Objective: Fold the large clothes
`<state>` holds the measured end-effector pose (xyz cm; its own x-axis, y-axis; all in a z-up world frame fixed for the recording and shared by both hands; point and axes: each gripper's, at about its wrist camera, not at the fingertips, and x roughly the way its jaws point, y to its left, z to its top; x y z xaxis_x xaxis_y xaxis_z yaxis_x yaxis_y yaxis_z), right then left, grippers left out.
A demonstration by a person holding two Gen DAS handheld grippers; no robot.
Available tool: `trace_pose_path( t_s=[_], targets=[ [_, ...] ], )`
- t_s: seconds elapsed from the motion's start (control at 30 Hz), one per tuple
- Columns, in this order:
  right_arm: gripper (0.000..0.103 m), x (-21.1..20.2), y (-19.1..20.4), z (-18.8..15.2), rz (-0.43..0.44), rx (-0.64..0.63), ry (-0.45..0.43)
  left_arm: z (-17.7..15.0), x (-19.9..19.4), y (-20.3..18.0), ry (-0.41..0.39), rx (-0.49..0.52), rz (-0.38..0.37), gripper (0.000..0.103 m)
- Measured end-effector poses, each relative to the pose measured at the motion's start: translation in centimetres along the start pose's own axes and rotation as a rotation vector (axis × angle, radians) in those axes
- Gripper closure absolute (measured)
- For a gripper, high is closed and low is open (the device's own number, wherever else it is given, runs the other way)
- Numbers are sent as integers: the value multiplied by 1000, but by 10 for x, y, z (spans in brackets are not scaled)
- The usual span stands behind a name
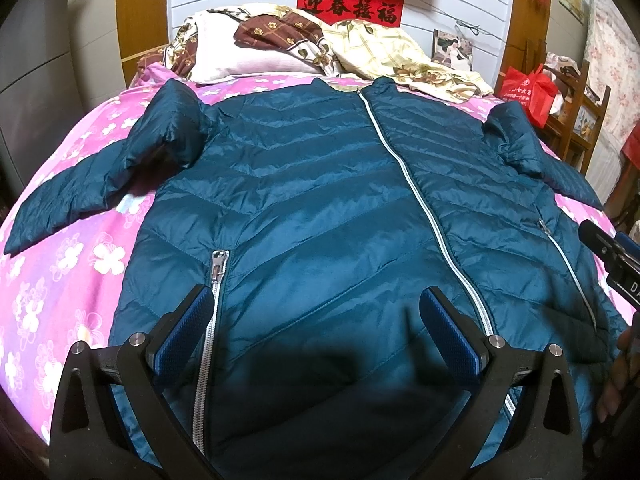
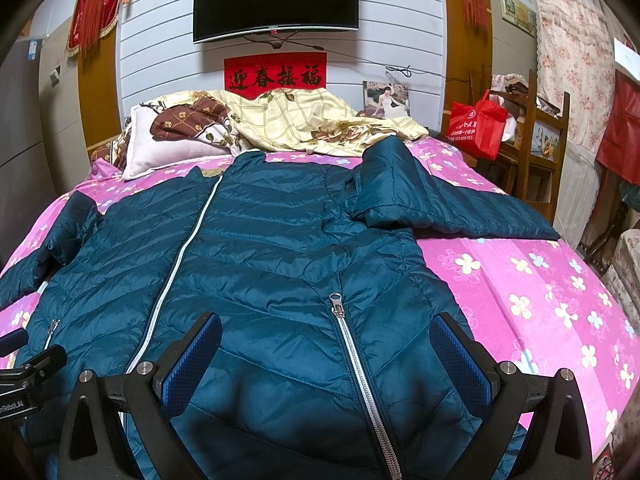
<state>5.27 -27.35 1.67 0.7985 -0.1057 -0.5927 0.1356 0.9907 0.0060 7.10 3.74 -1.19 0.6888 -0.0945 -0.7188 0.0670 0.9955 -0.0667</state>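
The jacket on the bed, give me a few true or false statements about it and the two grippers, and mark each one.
1. The jacket lies front up with its main zipper closed. True.
2. The left gripper is clamped on a sleeve. False: its jaws are open, over the hem area, holding nothing.
3. The right gripper is open. True.
4. The jacket is already folded in half. False: it is spread flat, sleeves out to the sides.
5. The bedsheet is plain white. False: it is pink with flowers.
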Motion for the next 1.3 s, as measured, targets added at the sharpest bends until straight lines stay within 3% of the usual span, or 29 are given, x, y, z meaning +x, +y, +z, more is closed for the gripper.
trace_pose_path(
  t_s=[0.5,0.7,0.93,1.07,1.3],
  targets=[
    [0,0,3,-1,2,-2,4,1,1,5,2,-4,4,0],
    [0,0,4,-1,4,-1,1,-1,-3,5,-59,20,28,0],
    [0,-1,8,-1,15,-6,2,6,-1,14,-47,8,-17,0],
    [0,-1,9,0,20,-3,5,28,-3,40,-55,-51,53,0],
    [0,1,8,0,53,-2,10,59,16,135,51,-263,142,0]
  ],
)
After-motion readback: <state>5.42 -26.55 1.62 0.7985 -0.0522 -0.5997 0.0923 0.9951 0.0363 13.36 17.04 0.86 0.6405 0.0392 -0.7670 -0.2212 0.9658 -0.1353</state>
